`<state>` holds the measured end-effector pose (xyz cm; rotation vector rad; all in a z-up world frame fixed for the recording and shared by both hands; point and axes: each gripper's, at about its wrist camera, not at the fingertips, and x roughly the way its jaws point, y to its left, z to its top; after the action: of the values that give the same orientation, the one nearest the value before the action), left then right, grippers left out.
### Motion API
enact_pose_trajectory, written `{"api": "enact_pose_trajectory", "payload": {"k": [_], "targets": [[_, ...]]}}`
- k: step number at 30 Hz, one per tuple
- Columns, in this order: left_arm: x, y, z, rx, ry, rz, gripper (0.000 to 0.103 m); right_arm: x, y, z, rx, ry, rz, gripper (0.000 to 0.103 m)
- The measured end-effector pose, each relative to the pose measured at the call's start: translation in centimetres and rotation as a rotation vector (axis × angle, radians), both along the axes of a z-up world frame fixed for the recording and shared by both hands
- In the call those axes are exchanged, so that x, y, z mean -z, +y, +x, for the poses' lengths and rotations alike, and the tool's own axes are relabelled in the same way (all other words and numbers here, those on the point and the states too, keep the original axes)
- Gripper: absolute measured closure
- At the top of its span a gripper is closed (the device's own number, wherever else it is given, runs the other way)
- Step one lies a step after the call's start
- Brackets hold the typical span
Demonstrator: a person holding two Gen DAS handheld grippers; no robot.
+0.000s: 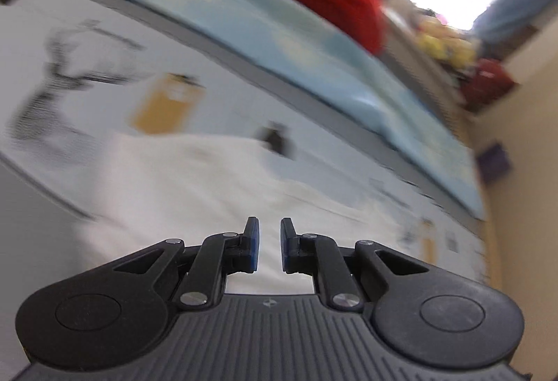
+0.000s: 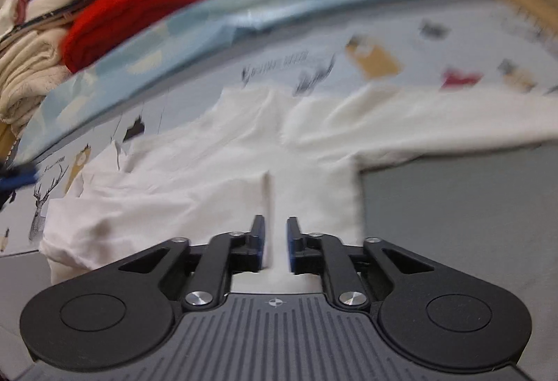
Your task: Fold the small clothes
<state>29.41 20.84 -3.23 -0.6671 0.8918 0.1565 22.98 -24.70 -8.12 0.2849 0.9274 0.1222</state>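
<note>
Garment (image 2: 209,178): white, small top, lies spread on the printed sheet (image 2: 401,32) of the bed, w/ one sleeve out to the right in right wrist view and a flap already laid over the body from the left, its edge ending just ahead of your right tongs (image 2: 275,245). Both views blurred, detail soft.

Right tongs: narrow gap, nothing between the pads, cloth visible below/behind the gap. Left tongs (image 1: 268,245): also narrow gap, empty, hovering over white cloth; can't tell which part of the garment.

Step, as I judge it: mid-fold, between grasps. One side looks folded in; the outstretched sleeve is not.

Next move, judged: you need wider tongs before going down, then pinch one layer only at the sleeve or hem edge. Risk: grabbing the sheet too, or dragging the folded flap.

Bkgd: red fabric (image 2: 139,4) on clothes pile, well apart.
</note>
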Motion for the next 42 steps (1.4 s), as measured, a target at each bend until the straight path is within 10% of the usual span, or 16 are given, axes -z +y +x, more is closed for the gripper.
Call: {"api": "enact_pose_trajectory", "payload": {"k": [8, 9, 13, 19, 24, 29, 36, 39, 42], "targets": [[0.0, 9.3, -2.0, -0.178, 0.077, 0.05, 0.091, 5.4, 5.3, 5.2, -0.066, 0.06, -0.163, 0.079], [-0.1, 10.0, -2.5, -0.191, 0.081, 0.057, 0.091, 5.1, 6.0, 5.2, -0.101, 0.033, -0.177, 0.099], [0.3, 10.8, -2.7, -0.206, 0.098, 0.076, 0.091, 3.7, 7.7, 5.5, -0.193, -0.077, -0.23, 0.1], [1.3, 9.5, -1.9, -0.151, 0.12, 0.094, 0.091, -3.6, 3.6, 6.0, -0.03, -0.459, -0.243, 0.1], [3.0, 8.2, -0.7, -0.103, 0.15, 0.081, 0.091, 1.0, -0.9, 9.9, 0.065, -0.111, -0.227, 0.096], [4.3, 6.1, 0.3, -0.021, 0.165, 0.049, 0.091, -0.4, -1.0, 9.3, 0.107, -0.184, -0.325, 0.075], [6.6, 2.1, 1.0, 0.182, 0.193, 0.012, 0.09, -0.9, -1.0, 9.2, 0.111, -0.212, -0.223, 0.075], [9.1, 2.0, 0.2, 0.227, 0.381, 0.185, 0.1, 0.3, -1.1, 9.9, 0.05, -0.124, -0.094, 0.073], [8.8, 3.5, -0.4, 0.184, 0.373, 0.154, 0.101, 1.9, -1.5, 10.5, 0.076, 0.013, -0.108, 0.072]]}}
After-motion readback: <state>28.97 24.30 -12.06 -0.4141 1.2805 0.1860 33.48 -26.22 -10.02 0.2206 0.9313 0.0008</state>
